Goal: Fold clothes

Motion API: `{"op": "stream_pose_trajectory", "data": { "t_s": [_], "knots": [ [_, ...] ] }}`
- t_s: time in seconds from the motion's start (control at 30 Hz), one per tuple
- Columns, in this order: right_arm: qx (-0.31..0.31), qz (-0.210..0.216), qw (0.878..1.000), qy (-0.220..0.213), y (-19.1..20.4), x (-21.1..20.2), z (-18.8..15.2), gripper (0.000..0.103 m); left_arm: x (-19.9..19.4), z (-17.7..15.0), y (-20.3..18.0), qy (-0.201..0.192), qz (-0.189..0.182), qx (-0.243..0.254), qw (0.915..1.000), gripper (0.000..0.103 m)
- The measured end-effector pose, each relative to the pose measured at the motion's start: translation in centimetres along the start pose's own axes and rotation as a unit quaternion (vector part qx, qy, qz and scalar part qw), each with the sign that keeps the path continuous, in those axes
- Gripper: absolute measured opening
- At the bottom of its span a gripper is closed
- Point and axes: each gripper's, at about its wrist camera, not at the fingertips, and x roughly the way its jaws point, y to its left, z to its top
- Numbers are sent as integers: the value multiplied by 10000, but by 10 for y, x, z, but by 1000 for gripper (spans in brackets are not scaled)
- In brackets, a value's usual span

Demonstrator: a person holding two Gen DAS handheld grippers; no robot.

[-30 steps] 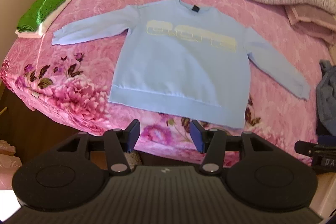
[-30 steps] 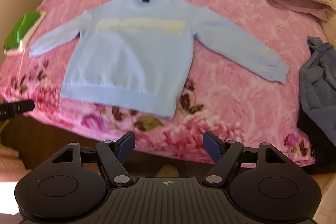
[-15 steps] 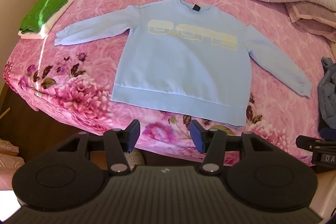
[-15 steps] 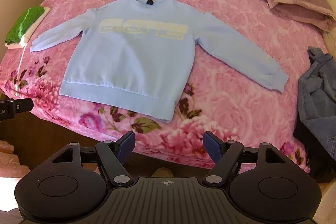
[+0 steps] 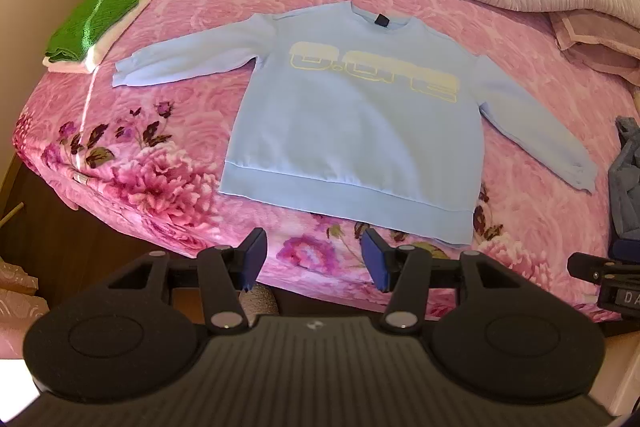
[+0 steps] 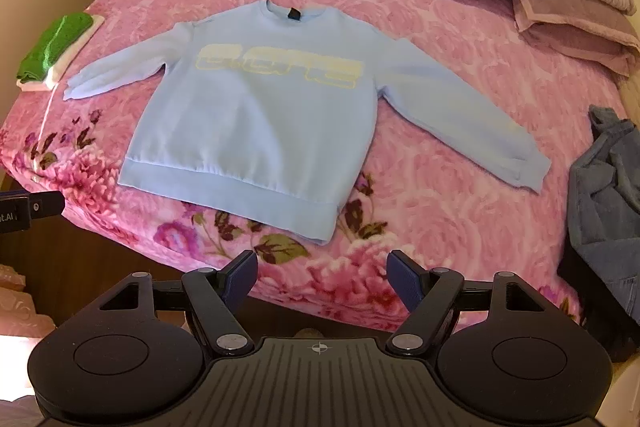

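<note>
Blue pads on your left gripper (image 5: 314,257) and right gripper (image 6: 322,277) stand spread, pinching nothing. Beyond them the sweatshirt (image 5: 356,123) lies flat, sleeves out, on the pink blanket (image 5: 168,155). Grab too deep and you could drag the plush blanket along. Its hem sits near the bed's edge. Folded green cloth (image 5: 90,23) rests left, denim (image 6: 604,183) right.

The denim garment (image 6: 608,187) runs off the right edge, its full shape lost. Chest lettering on the sweatshirt (image 5: 360,131) stays too soft to read. The green cloth (image 6: 52,51) barely clears the left rim.
</note>
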Motion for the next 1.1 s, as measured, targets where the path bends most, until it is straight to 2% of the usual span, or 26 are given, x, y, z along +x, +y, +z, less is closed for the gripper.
{"op": "stream_pose_trajectory", "data": {
  "t_s": [0.5, 0.77, 0.97, 1.1],
  "knots": [
    [-32, 47, 9999, -104, -7, 1, 11, 75, 0, 4, 1, -90, 81, -160, 9998, 48],
    [125, 82, 9999, -50, -10, 13, 25, 75, 17, 18, 4, 1, 64, -139, 9999, 49],
    [500, -57, 9984, -274, -22, 25, 50, 75, 45, 39, 22, 130, 31, -210, 9997, 49],
    [988, -144, 9916, -825, -29, 32, 73, 75, 72, 61, 44, 204, -76, -310, 9993, 49]
  ]
}}
